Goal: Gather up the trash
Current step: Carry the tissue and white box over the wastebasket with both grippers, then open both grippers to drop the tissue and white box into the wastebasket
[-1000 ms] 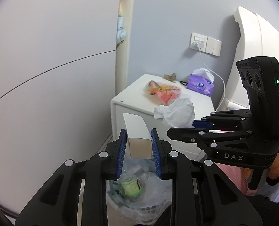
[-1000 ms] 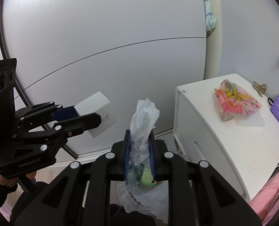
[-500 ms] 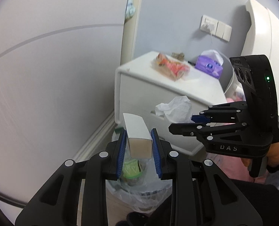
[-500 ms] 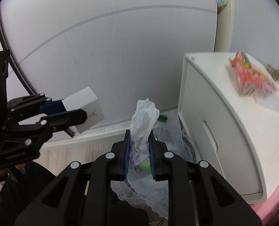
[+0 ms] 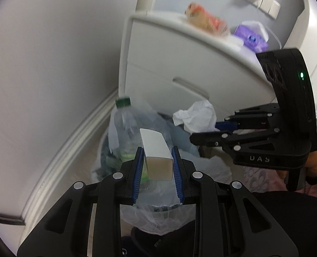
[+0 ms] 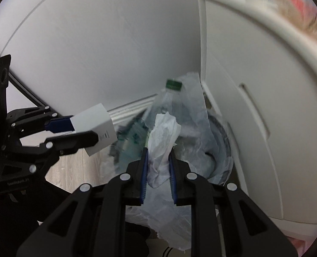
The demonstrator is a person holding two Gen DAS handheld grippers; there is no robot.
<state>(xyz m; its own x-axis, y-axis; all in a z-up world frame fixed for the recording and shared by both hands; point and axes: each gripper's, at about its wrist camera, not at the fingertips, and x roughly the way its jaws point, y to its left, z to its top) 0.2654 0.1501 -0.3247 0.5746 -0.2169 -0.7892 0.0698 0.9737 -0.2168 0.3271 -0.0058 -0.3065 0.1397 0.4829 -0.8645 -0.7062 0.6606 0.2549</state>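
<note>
My left gripper is shut on a small white carton box, also seen from the side as the white box in the right wrist view, with the left gripper around it. My right gripper is shut on a crumpled white tissue; the same tissue shows in the left wrist view at the right gripper. Both hang just above a bin lined with a clear plastic bag, which holds a plastic bottle with a green cap; the bottle is also visible in the right wrist view.
A white bedside cabinet stands right behind the bin, with an orange snack bag and a purple tissue pack on top. A pale wall and skirting board run along the left. A hand holds the right gripper.
Both grippers have sunk and tilted further down toward the bin, each still holding its item. The cabinet top has risen in the views and the bin fills more of the frame.
</note>
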